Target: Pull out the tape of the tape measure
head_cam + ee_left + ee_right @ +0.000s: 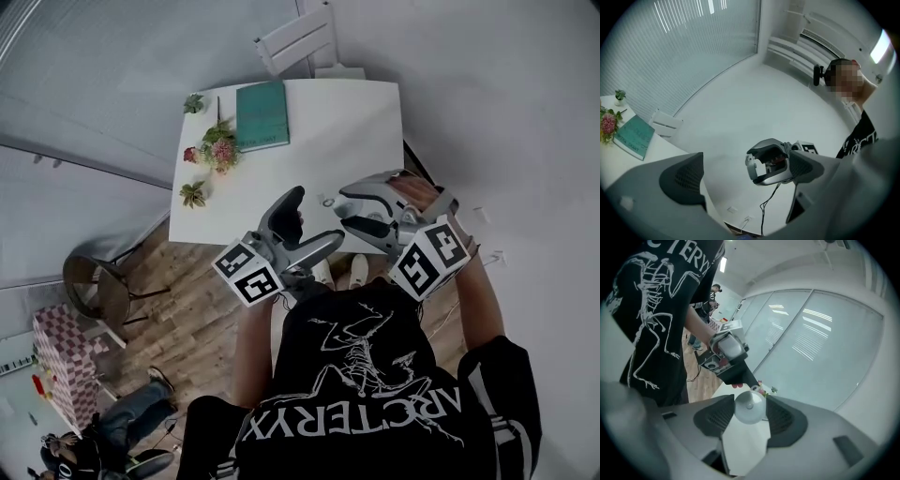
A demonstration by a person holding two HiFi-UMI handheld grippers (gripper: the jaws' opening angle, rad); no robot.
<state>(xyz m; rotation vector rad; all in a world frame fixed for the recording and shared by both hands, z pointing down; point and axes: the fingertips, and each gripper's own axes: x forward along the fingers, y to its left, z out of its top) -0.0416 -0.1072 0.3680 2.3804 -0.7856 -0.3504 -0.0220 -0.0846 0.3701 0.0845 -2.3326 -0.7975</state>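
Your left gripper [314, 223] stands with its jaws spread wide. In the left gripper view nothing sits between its dark pads [683, 177]; past them you see only the pale floor and the other gripper.

Your right gripper [354, 208] is pinching the tape measure [750, 406]. In the right gripper view its round white case sits squarely between the two pads, touching both, with its flat face and small centre hub turned to the camera. Whether any tape is drawn out, you cannot tell.

In the head view both grippers hover over the near edge of the white worktop [366, 122]. They are tip to tip and just beside each other, the left at 9 o'clock of the right.

On the worktop, a teal book [262, 114] lies at 11 o'clock from the grippers. A spray of pink flowers [217, 148] lies just beside it, at the book's 8 o'clock. A white chair [295, 39] stands past the far edge, at 12 o'clock.
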